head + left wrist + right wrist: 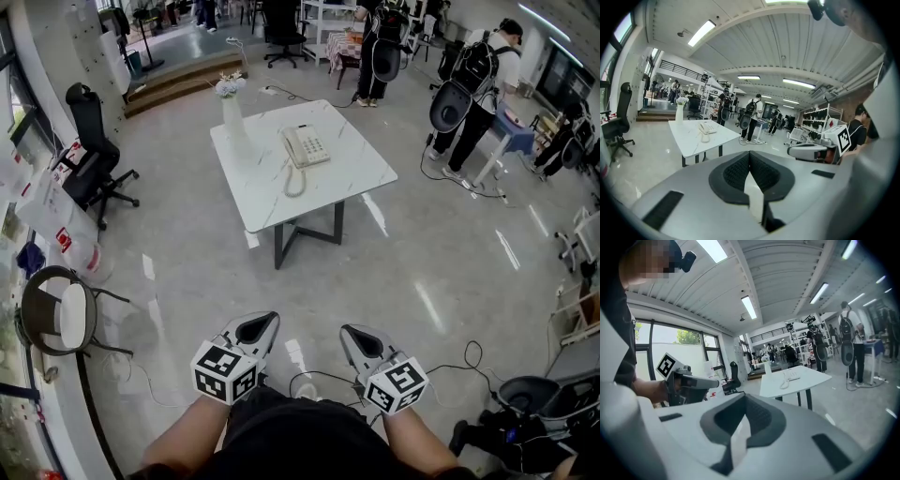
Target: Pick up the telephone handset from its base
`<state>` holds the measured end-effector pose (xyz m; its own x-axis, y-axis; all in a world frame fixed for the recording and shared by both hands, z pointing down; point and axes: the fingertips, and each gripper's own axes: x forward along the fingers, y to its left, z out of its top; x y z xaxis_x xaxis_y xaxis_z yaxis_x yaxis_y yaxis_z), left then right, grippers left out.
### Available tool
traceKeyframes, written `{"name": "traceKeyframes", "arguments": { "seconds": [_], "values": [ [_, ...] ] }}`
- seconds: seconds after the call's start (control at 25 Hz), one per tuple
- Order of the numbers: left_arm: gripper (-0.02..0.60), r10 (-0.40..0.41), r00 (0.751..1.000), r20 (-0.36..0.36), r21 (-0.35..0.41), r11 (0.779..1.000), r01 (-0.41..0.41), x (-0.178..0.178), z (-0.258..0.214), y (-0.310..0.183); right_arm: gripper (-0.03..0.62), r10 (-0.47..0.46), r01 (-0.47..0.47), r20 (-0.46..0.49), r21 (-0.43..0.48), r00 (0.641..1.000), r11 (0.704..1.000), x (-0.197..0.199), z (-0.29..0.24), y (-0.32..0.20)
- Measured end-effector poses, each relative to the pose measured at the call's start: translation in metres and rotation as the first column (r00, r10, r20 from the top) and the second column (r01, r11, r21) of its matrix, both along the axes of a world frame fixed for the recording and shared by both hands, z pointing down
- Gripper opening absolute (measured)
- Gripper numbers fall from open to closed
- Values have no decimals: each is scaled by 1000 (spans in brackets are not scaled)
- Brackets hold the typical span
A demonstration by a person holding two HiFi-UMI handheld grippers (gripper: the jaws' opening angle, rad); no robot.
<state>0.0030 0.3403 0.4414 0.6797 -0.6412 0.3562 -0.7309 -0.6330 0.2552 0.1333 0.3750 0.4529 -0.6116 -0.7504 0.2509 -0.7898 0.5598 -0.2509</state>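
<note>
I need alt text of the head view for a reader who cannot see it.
A person holds the left gripper and the right gripper, both shut and empty, over a glossy floor, well short of a white table. On the table stand a telephone, with its handset resting on it, and a white vase.

No legible text; red bag label (63, 240) possibly print, blurred.
</note>
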Motion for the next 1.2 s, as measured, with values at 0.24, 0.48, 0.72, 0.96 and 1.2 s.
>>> {"name": "traceKeyframes", "arguments": {
  "seconds": [0.24, 0.48, 0.72, 0.96, 1.2],
  "values": [
    [3, -25, 1000, 9, 0, 1000, 25, 2, 4, 6, 2, -19, 19, 12, -6, 1000, 1000, 4, 6, 5],
    [3, -20, 1000, 20, -6, 1000, 20, 11, 5, 12, 2, -25, 25, 22, -10, 999, 1000, 10, 6, 5],
    [3, -15, 1000, 24, -17, 1000, 16, 5, 11, 6, 2, -19, 20, 31, -29, 999, 999, 6, 14, -4],
    [3, -2, 1000, 12, -21, 1000, 3, 3, 14, -20, 2, -17, 17, 12, -25, 1000, 1000, 1, 13, -25],
    [3, 9, 1000, -3, -5, 1000, -9, -2, 7, -58, 2, -6, 6, 0, -17, 1000, 1000, -6, 8, -58]
  ]
}}
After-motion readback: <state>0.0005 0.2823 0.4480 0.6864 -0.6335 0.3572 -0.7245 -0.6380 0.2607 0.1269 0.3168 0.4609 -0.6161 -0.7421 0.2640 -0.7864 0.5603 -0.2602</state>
